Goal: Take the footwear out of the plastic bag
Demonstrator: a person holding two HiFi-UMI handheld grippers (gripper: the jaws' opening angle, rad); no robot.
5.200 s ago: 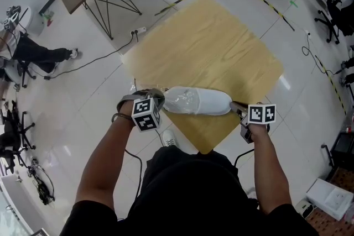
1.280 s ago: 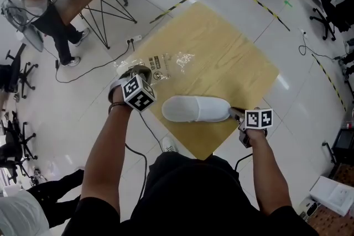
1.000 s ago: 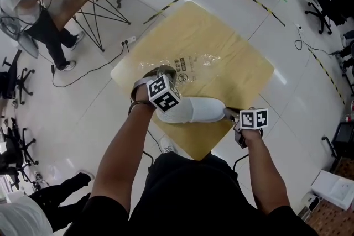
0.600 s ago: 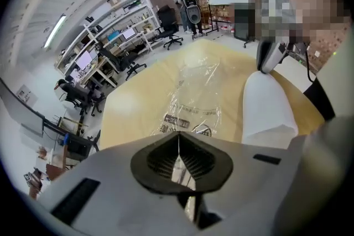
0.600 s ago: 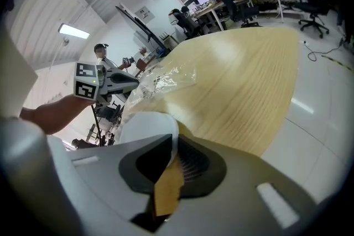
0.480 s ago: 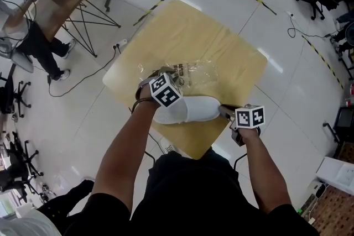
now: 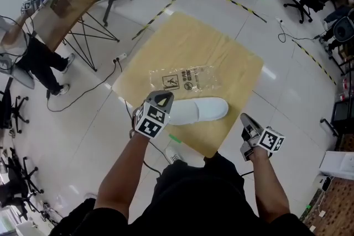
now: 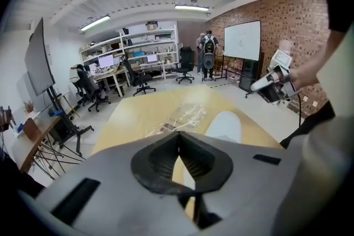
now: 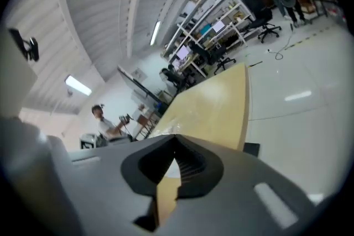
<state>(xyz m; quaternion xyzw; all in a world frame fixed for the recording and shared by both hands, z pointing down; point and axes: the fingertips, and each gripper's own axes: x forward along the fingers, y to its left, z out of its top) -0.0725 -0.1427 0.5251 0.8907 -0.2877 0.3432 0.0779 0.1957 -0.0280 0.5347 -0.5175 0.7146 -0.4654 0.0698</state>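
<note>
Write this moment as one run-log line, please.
slipper: out of plastic bag, on table | plastic bag: flat, beyond slipper | left gripper: just closed, empty | right gripper: just closed, empty

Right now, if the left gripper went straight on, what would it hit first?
Most likely the white slipper, just ahead of the left gripper; depth is unclear, so it might land on the wooden table beside it.
</note>
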